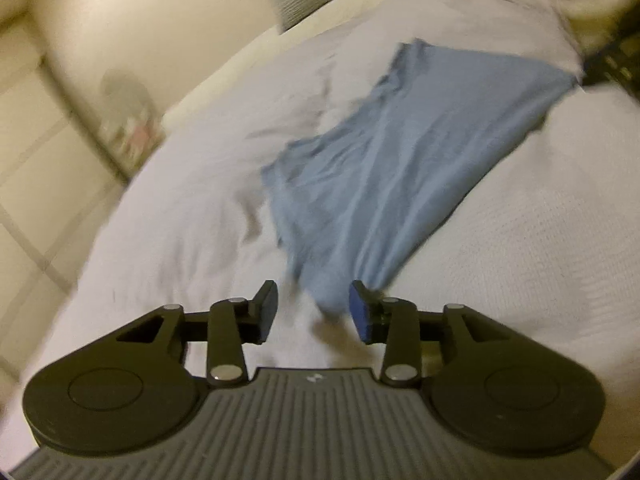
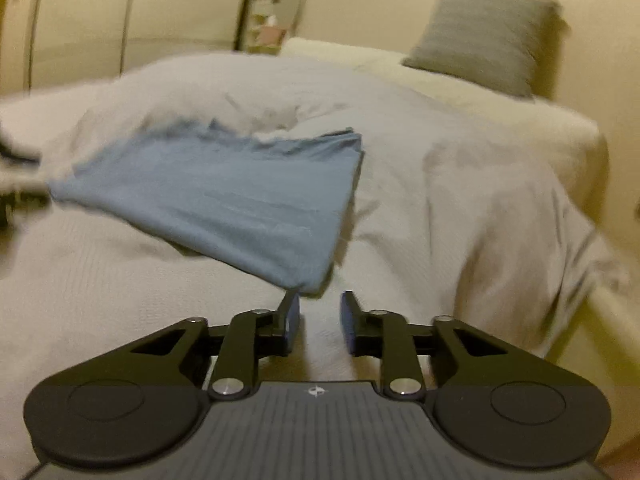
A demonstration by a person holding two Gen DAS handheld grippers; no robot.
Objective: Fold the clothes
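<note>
**Blue garment flat on the bed, both grippers open**

While the blue garment [image 2: 224,196] lies spread across the white bed cover [image 2: 460,184], its near corners reach toward each tool. The left hand-held gripper [image 1: 313,312] is spread wide, a bunched corner of cloth lying between its fingers, ungripped. The right hand-held gripper [image 2: 319,322] is parted too, empty, just short of a corner. A grey pillow [image 2: 484,36] sits beyond.

Garment [image 2: 224,196] lies on bed [image 2: 460,168], pillow [image 2: 488,36] behind.

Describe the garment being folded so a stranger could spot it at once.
Find the bed under its pale rumpled cover. The blue garment lies flat on it, partly folded. It is the only blue cloth there; the pillow beyond is grey.
</note>
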